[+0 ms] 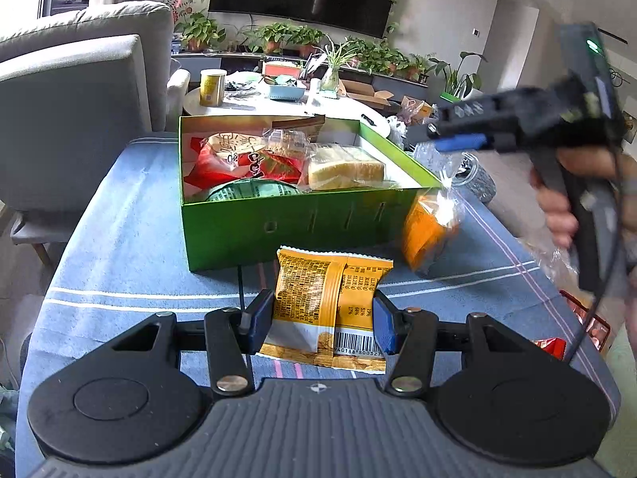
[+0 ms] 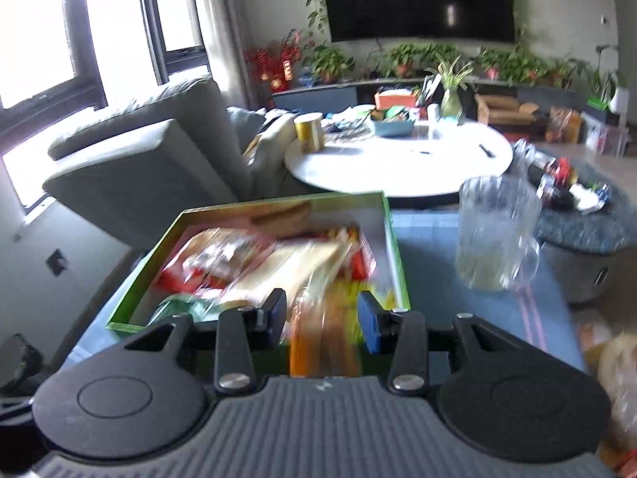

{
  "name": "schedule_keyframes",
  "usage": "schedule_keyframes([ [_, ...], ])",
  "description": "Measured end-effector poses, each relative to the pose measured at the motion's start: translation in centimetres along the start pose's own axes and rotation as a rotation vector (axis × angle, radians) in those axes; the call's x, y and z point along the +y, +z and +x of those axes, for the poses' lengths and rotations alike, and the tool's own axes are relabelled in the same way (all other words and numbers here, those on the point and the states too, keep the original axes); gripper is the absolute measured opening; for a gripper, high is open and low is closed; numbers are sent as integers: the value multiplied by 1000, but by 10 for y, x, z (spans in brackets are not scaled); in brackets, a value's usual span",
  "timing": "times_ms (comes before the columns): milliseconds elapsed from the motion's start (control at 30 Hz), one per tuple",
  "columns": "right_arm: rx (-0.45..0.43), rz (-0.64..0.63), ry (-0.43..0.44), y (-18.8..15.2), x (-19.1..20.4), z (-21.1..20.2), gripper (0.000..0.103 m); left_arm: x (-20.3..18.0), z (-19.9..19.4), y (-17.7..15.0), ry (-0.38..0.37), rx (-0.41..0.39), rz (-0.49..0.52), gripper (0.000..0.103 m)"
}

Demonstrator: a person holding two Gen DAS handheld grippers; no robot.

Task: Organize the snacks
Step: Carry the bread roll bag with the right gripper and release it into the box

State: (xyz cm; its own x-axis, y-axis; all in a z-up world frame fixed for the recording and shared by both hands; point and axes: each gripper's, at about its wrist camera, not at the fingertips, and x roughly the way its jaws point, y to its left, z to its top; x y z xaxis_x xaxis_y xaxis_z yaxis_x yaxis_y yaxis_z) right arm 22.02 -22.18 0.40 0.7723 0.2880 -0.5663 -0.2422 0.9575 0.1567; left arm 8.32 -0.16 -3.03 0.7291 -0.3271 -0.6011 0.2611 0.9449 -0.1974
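A green box (image 1: 278, 219) on the blue tablecloth holds several snacks: a red bag (image 1: 239, 159), wrapped bread (image 1: 346, 169) and a green-lidded cup (image 1: 254, 191). My left gripper (image 1: 322, 320) is shut on a yellow snack packet (image 1: 326, 294) just in front of the box. My right gripper (image 2: 322, 314) is over the box's near right corner (image 2: 398, 279), with a blurred orange clear-wrapped snack (image 2: 322, 342) between its fingers; whether they press it is unclear. From the left wrist view, that snack (image 1: 428, 227) hangs below the right gripper (image 1: 462, 141), beside the box's right corner.
A clear glass mug (image 2: 497, 235) stands on the tablecloth right of the box. More snack bags (image 1: 573, 306) lie at the table's right edge. A grey armchair (image 1: 79, 99) stands to the left, a white round table (image 2: 398, 159) with clutter behind.
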Motion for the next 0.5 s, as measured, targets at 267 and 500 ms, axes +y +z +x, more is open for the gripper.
schedule_keyframes([
  [267, -3, -50, 3, 1, -2, -2, 64, 14, -1, 2, 4, -12, -22, 48],
  [500, 110, -247, 130, -53, 2, -12, 64, 22, 7, 0, 18, 9, -51, 48],
])
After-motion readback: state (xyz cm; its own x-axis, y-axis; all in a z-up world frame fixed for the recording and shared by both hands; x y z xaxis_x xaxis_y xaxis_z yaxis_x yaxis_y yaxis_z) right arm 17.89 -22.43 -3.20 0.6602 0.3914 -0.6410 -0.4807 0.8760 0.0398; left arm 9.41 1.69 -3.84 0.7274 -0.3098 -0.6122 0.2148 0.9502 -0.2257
